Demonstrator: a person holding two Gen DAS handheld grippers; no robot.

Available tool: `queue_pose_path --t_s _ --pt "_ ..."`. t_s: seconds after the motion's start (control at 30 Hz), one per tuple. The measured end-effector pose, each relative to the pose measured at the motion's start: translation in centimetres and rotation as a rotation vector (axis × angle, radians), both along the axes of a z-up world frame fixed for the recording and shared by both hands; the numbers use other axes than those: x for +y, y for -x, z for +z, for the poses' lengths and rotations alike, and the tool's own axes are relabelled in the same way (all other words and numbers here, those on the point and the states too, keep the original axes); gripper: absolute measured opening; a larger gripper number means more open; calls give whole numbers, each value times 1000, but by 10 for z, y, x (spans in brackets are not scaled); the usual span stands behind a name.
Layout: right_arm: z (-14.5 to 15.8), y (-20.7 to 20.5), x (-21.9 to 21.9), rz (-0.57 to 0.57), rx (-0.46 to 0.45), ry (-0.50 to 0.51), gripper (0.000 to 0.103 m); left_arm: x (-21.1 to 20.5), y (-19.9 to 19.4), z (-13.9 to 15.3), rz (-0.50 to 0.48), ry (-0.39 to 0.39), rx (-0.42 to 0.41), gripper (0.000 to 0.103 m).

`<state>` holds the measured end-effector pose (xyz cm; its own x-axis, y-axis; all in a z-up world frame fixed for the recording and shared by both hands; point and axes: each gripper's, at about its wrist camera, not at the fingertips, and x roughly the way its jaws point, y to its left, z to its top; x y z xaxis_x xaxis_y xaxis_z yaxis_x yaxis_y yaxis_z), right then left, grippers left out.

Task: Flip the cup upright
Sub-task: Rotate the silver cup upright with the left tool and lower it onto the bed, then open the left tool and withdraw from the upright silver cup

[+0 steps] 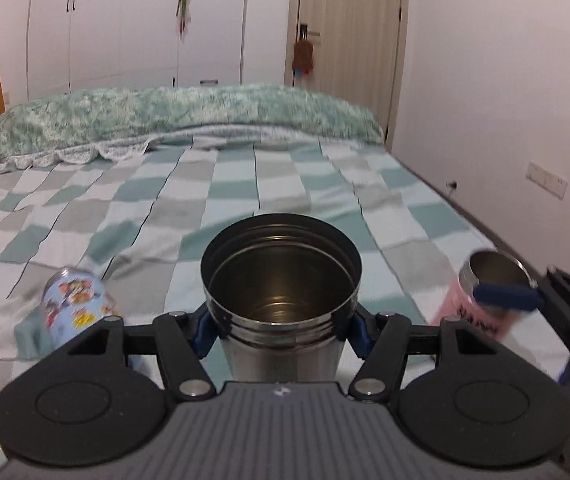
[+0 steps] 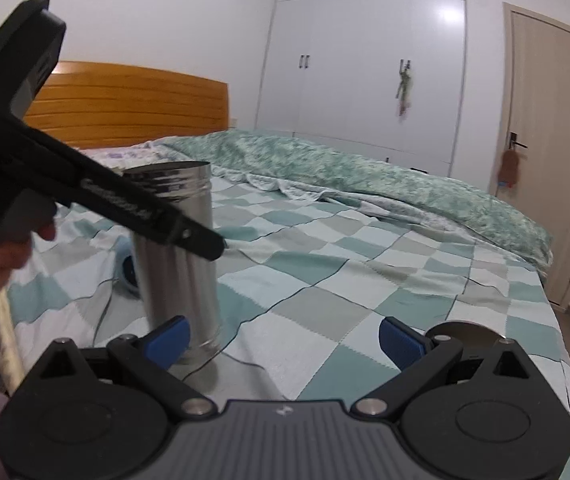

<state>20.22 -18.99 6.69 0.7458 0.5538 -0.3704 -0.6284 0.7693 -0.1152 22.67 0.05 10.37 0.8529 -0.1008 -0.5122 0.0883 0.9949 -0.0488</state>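
A tall steel cup (image 1: 281, 292) stands upright with its mouth up on the checked bed cover. My left gripper (image 1: 281, 326) is shut on the steel cup just below its threaded rim; the right wrist view shows the cup (image 2: 177, 256) with the left gripper's arm (image 2: 125, 204) across it. My right gripper (image 2: 283, 338) is open and empty, just right of the cup's base. A pink cup (image 1: 481, 300) stands at the right, with one blue finger of the right gripper (image 1: 505, 294) at its rim. A blue cartoon-print cup (image 1: 73, 304) is at the left.
The bed cover (image 2: 365, 280) stretches ahead, with a rumpled green quilt (image 1: 189, 116) along its far side. A wooden headboard (image 2: 133, 104), white wardrobes (image 2: 365, 68) and a door (image 2: 553, 152) stand beyond. The bed's right edge drops to the floor by the wall.
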Motion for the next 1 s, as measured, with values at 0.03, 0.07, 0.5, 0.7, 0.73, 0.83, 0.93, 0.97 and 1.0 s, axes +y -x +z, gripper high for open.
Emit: queue_pose_path --t_s 0.03,0.07,0.5,0.7,0.73,0.83,0.93,0.97,1.0 --pt "0 -2 0 -10 -2 -1 101 -1 -5 -2 -3 2 -10 63" --pt "-1 -3 0 -20 -4 0 101 -4 -9 -4 -3 -4 -22 63" --pt "-8 -8 -4 -66 -2 11 101 -10 -22 -38 -44 -23 -14 64" --pt "-6 -5 -3 -69 -1 9 101 -7 -3 -26 -71 1 -100 103" --pt "-5 -3 -4 -70 -1 6 101 -6 2 -22 -76 11 -108 103" --pt "-1 5 -4 -76 -5 -9 101 -2 20 -12 -68 17 -159 103" --pt "5 19 -6 -82 -16 -28 101 3 46 -2 -42 -1 -238 103" --pt "7 24 -6 -87 -20 -37 101 4 57 1 -31 -11 -267 103" --pt "9 30 -6 -92 -23 -49 102 6 67 4 -19 -18 -292 103"
